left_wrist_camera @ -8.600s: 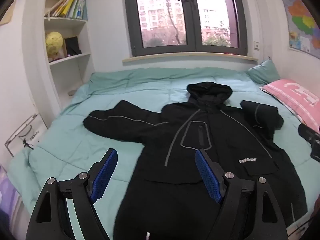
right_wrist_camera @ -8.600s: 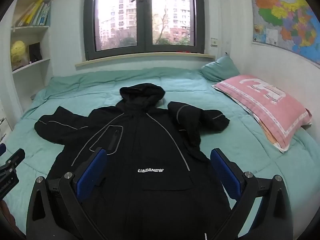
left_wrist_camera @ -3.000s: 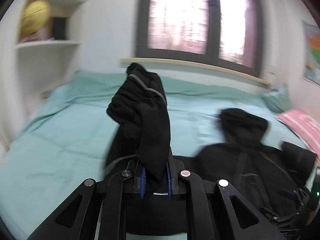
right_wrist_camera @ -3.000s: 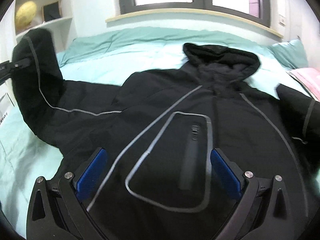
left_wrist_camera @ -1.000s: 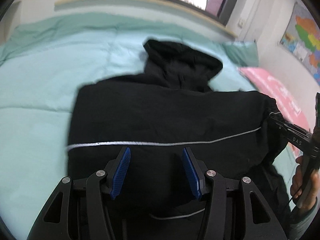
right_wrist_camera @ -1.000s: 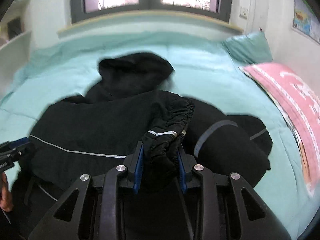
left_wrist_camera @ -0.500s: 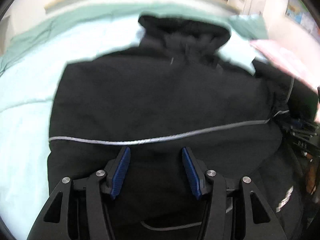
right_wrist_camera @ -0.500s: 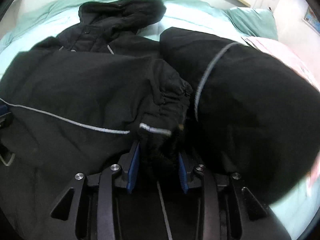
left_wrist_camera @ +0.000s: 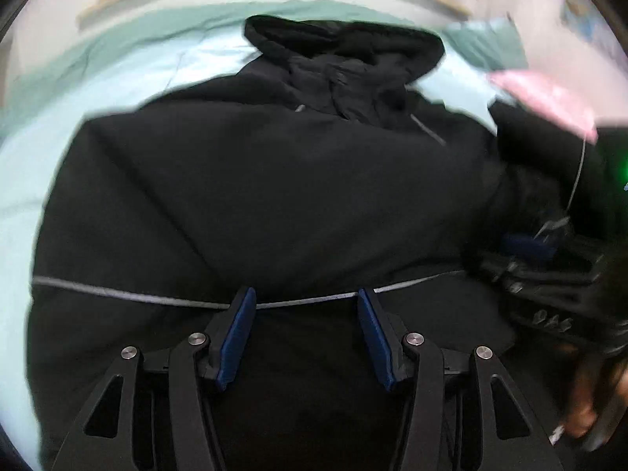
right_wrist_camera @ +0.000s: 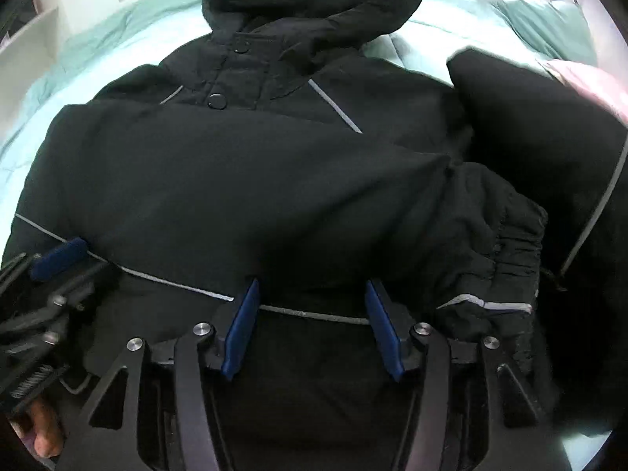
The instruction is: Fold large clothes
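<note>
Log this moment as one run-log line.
left gripper: open, empty | right gripper: open, empty | jacket: sleeve folded across chest | bed

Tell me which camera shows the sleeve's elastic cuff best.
Right wrist view: the gathered cuff is sharp, lying right of the open right gripper. In the left wrist view it is a dark blur at the right edge.

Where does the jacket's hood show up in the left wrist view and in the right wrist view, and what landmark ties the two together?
Left wrist view: the hood lies at top centre, above the folded sleeve.
Right wrist view: the hood is also at top centre, above the collar snaps.
Shared landmark: the grey stripe along the folded sleeve, running just past both grippers' fingers.
</note>
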{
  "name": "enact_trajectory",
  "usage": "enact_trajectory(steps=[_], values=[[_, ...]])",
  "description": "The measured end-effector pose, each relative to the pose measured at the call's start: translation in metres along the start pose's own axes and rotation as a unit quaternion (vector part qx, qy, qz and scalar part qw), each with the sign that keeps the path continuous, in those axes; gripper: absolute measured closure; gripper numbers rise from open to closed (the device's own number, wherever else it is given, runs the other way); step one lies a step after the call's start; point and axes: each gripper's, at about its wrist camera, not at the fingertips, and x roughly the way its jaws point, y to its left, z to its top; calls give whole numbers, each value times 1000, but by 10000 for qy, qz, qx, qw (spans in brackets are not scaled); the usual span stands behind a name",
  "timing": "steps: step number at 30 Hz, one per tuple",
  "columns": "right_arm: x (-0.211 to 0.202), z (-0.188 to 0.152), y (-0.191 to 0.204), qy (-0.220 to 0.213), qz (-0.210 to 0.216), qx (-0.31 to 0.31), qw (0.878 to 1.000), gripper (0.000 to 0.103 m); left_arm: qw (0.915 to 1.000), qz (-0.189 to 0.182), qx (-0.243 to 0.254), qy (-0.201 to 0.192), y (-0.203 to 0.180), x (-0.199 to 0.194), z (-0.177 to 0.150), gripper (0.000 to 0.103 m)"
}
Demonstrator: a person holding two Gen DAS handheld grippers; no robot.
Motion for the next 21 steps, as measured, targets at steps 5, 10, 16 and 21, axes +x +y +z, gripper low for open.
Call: enact_trajectory(steps=[5, 10, 16, 21], values=[[-21, 0, 2, 65, 104, -114, 9999, 44, 10000, -21, -64, 40, 0, -16, 4, 48], [-97, -16, -4, -466, 384, -324, 9977, 42, 9985, -466, -247, -131, -19, -42, 13, 48], [-178, -23, -52, -1024, 476, -483, 9924, 30, 9947, -955, 322, -201, -96, -60, 29, 48], [-209, -31, -140, -1237, 72, 9, 9923, 30, 9909, -1222, 495, -272, -161, -53, 45, 48]])
